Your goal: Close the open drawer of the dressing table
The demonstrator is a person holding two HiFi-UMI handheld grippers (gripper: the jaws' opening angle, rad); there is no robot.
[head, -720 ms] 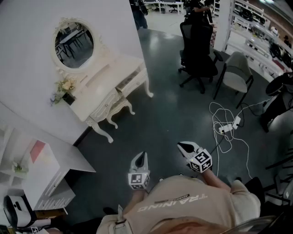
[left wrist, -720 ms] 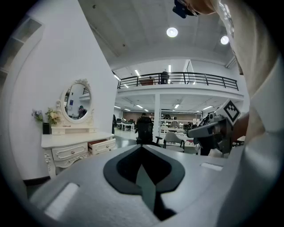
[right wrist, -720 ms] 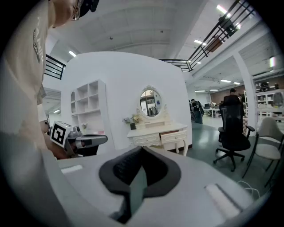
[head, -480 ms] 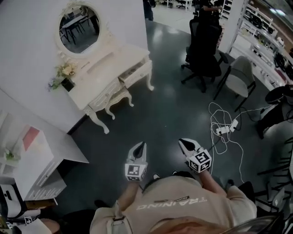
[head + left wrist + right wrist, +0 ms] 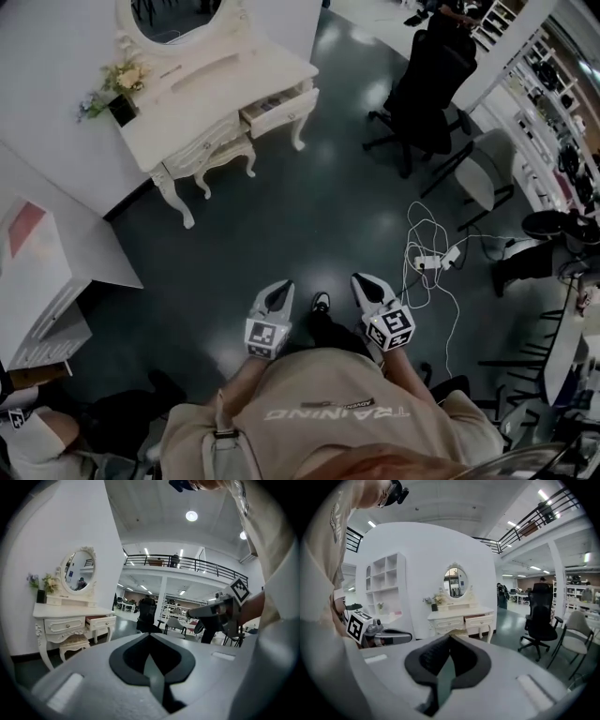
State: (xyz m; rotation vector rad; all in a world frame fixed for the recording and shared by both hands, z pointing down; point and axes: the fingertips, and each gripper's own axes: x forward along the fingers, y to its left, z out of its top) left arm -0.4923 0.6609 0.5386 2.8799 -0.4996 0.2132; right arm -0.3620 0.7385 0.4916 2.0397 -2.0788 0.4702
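The cream dressing table [image 5: 202, 89] with an oval mirror stands against the white wall at the upper left of the head view. Its right-hand drawer [image 5: 281, 108] is pulled out. The left gripper view shows the drawer [image 5: 101, 619] far off at the left. In the right gripper view the drawer [image 5: 479, 618] lies straight ahead, also far. My left gripper [image 5: 279, 292] and right gripper [image 5: 361, 281] are held side by side close to my body, well short of the table. Both are shut with nothing between their tips.
A small stool [image 5: 225, 150] sits under the table and a flower pot [image 5: 117, 80] on its top. A black office chair [image 5: 431, 80], a grey chair [image 5: 487, 173] and a power strip with white cables [image 5: 427, 262] are to the right. White shelving [image 5: 37, 272] stands at the left.
The head view has shifted, so the dressing table sits higher in the frame. Both grippers stay shut in front of my body, slightly higher in the frame.
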